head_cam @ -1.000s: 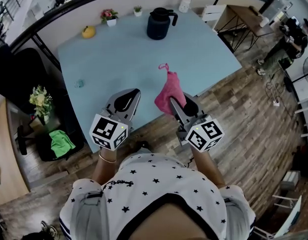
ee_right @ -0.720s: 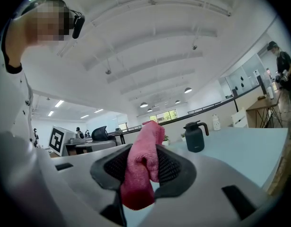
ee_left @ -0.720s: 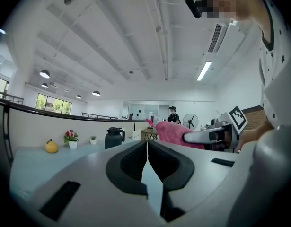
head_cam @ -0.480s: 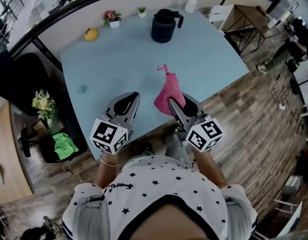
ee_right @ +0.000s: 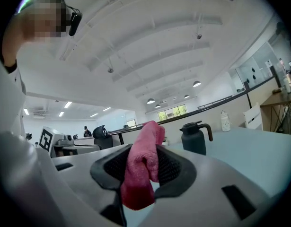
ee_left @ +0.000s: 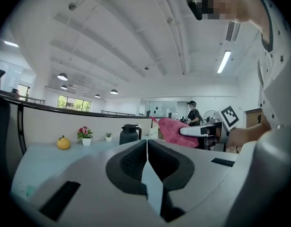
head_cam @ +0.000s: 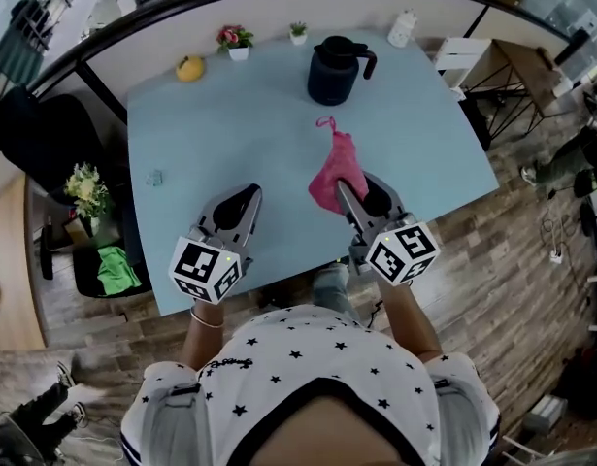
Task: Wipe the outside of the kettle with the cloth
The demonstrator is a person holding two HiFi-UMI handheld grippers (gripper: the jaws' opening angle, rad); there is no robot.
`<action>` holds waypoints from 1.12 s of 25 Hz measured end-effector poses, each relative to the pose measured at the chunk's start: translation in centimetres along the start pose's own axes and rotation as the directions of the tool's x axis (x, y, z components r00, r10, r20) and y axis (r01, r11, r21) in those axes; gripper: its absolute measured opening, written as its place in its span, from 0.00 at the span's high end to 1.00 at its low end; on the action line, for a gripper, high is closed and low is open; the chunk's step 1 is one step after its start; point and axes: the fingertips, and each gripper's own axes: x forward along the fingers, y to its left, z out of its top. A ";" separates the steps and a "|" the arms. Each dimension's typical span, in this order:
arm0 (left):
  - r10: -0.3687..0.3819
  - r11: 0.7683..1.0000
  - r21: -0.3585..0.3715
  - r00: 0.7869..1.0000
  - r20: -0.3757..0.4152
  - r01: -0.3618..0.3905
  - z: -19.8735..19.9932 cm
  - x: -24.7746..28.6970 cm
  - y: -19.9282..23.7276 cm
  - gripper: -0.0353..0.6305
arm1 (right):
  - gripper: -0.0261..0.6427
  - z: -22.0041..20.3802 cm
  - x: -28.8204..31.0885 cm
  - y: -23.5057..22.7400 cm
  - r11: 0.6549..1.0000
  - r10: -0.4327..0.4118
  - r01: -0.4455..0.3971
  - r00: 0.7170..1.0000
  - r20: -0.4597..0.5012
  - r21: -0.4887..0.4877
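Observation:
A dark kettle with a handle on its right stands upright at the far side of the light blue table; it also shows as the kettle ahead of the right jaws and the kettle in the left gripper view. My right gripper is shut on a pink cloth, which hangs bunched from the jaws above the table's near half. The cloth fills the gap between the pads. My left gripper is shut with nothing in it, level with the right one, well short of the kettle.
A yellow fruit-shaped object, a pink flower pot, a small green plant and a white bottle line the table's far edge. A small teal item lies at the left. Chairs and a flower bunch stand left of the table.
Both grippers and the cloth have moved forward over the table, closer to the kettle. The jaws' states have not changed.

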 end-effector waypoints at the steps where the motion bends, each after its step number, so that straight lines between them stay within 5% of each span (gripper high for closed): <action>1: 0.018 1.000 -0.001 1.000 -0.001 -0.018 0.1 0.7 0.1 0.90 | 0.75 0.2 0.5 -0.7 1.000 0.018 -0.018 1.000 -0.004 0.003; 16: 0.210 0.978 -0.017 0.978 0.000 -0.210 2.8 12.1 -0.7 0.90 | 0.75 3.0 6.2 -12.3 0.985 0.171 -0.172 0.982 -0.076 -0.001; 28: 0.369 0.929 -0.005 0.929 0.001 -0.369 3.8 12.4 0.4 0.90 | 0.76 1.7 13.8 -15.2 0.982 0.173 -0.182 0.973 -0.152 -0.048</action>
